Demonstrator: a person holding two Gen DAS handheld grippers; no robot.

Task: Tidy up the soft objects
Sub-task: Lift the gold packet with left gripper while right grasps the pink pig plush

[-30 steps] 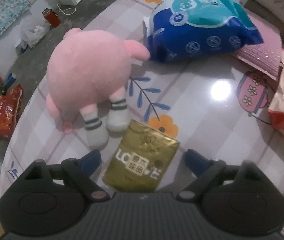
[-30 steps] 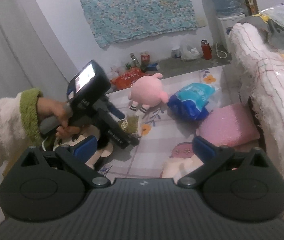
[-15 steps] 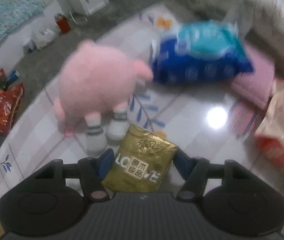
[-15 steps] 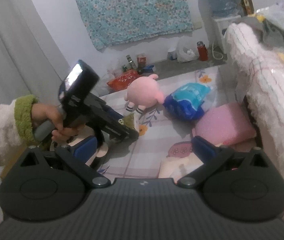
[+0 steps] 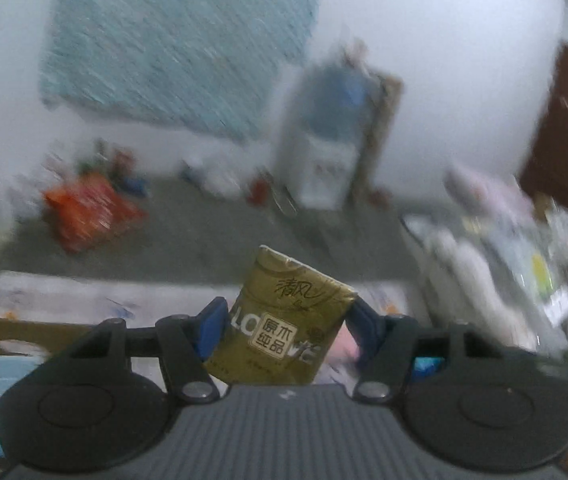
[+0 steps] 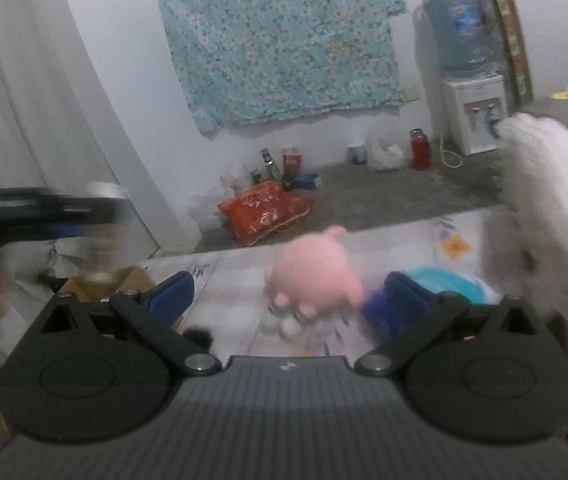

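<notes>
Left gripper [image 5: 281, 322] clamped on the gold tissue pack [image 5: 284, 320], pack lifted off the table [image 5: 63, 296], tilted toward 1 o'clock between the blue pads. Right gripper [image 6: 288, 294] spread wide and holding nothing, with the pink plush pig [image 6: 316, 276] ahead at 12 o'clock on the table and the blue wipes pack [image 6: 444, 280] just beside it at 2 o'clock. Farther off at 11 o'clock, an orange snack bag [image 6: 265, 212] on the floor, blurred.
</notes>
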